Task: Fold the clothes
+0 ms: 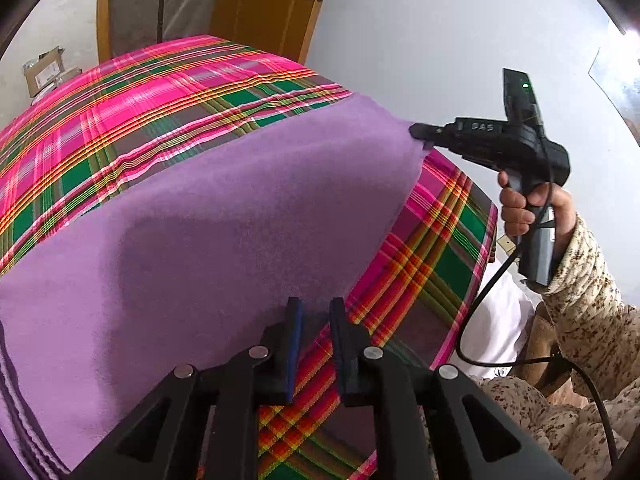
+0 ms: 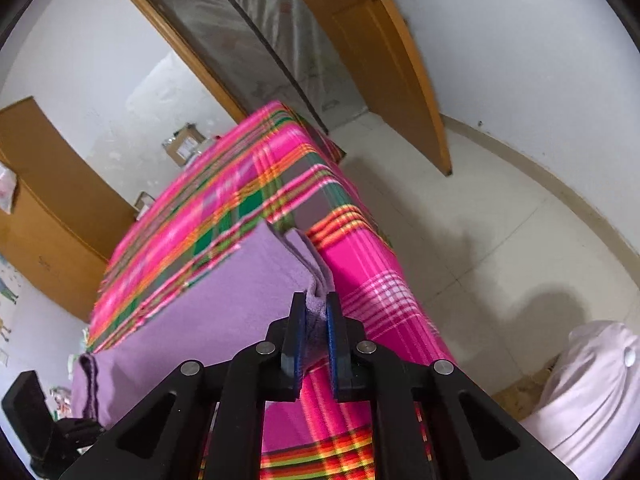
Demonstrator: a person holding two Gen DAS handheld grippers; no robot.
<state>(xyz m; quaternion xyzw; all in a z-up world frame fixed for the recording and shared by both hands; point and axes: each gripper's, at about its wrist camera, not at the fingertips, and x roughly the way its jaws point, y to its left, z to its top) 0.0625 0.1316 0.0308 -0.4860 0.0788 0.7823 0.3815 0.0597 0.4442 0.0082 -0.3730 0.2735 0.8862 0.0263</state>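
You were early in the fold: the soft purple fleece cloth (image 1: 224, 216) lay spread on the pink-and-green plaid bedcover (image 1: 132, 108), no fold visibly finished. Your right gripper (image 2: 316, 312), angled downward, had clamped a far corner of it. Your left gripper (image 1: 316, 320) pointed down at the near edge, jaws slightly apart, gripping nothing.

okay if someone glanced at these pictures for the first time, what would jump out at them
The loud pink, green and orange plaid bedcover fills both views. A plain purple cloth lies spread across it. The right gripper has its jaws pinched on the cloth's corner at the bed's edge.
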